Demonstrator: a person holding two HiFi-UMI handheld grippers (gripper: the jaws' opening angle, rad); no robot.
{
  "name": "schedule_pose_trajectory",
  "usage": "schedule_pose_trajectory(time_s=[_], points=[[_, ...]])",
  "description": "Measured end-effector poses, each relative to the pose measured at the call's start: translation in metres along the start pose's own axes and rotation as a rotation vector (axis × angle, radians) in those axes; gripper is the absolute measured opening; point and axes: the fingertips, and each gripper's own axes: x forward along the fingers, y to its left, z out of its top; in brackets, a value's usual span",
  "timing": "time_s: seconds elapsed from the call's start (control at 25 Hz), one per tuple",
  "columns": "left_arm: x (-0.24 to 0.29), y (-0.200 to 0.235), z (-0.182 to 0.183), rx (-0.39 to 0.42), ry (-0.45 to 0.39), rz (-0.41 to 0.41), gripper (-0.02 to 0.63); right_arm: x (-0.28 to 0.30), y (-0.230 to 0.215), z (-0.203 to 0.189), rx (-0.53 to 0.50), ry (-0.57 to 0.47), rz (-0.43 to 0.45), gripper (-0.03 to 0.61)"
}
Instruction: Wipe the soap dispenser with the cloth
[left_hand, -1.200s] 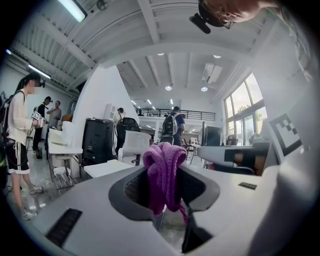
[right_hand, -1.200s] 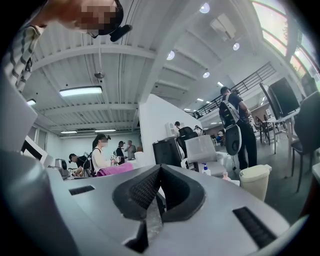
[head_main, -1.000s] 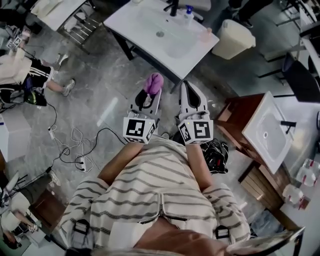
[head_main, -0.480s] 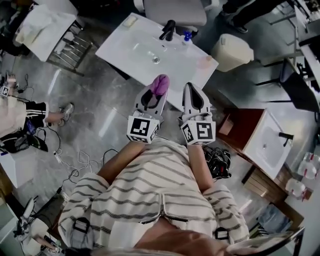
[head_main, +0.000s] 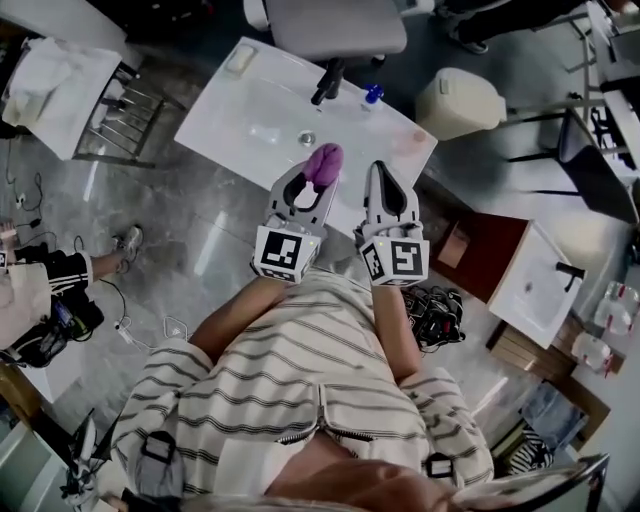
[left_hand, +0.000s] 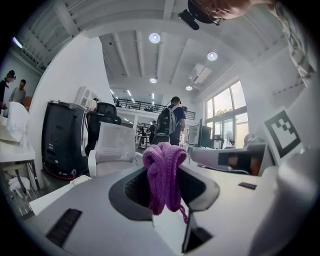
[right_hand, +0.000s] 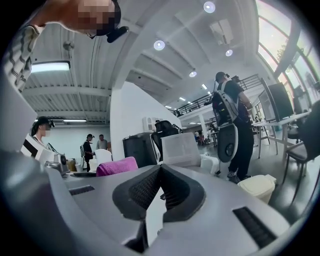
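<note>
Looks like this is the approach step, no wiping yet. The left claw is clamped on a bunched-up purple fuzzy cloth, and in the left gripper view the cloth is pinched between the pads with a loop sticking up and a loose end hanging down. The right claw is pinched together with nothing in it; the right gripper view shows the ribbed pads meeting at the tips. Both are held out level in front of the person, side by side, just over the near edge of the white basin-top table. The soap dispenser, which I take to be the small bottle with the blue top, stands at the far edge of the table just beside the black faucet, well apart from the cloth. There's also a small pinkish thing on the right corner; can't tell what it is. Next move, I'd guess: reach the cloth across the basin to the bottle. The empty claw probably needs to steady the bottle, since a light pump bottle could tip or skid when rubbed.
</note>
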Motion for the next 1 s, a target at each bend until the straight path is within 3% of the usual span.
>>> schedule_pose_trajectory(time_s=[0.28, 0.64, 1.0], points=[[0.027, 0.018, -0.016, 0.007, 0.051, -0.017, 0.129, 0.030, -0.023, -0.018, 0.023, 0.040, -0.015, 0.009], [0.057, 0.023, -0.050, 0.015, 0.107, 0.020, 0.129, 0.065, -0.062, -0.054, 0.018, 0.089, 0.006, 0.008], [0.086, 0.028, -0.064, -0.010, 0.111, 0.078, 0.129, 0.108, -0.096, -0.092, 0.036, 0.140, 0.019, 0.006]])
